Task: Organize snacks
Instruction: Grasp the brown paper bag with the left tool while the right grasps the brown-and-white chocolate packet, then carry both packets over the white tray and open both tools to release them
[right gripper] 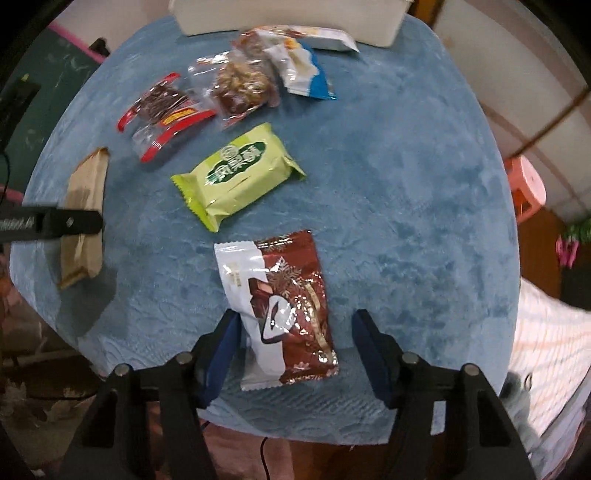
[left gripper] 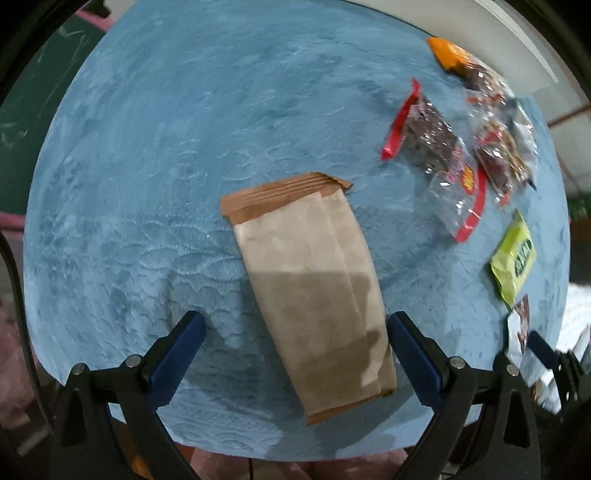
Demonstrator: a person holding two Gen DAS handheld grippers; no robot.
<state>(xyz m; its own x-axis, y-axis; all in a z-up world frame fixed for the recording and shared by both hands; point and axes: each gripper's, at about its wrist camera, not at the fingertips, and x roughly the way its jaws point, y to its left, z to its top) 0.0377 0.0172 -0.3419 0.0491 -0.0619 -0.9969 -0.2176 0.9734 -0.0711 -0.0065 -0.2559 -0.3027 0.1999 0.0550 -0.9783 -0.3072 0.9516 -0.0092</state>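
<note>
Snacks: one brown packet (left gripper: pixel 314 280) between spread left claw (left gripper: pixel 295 332), right claw (right gripper: pixel 291 332) spread

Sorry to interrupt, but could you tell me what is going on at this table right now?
A person is sorting snacks on a blue cloth with two tools. The left hand-held gripper is open astride a brown paper packet; the right hand-held gripper is open around a red-and-white packet. Neither is gripped yet. A green packet and other snacks lie beyond, near a white box.
</note>
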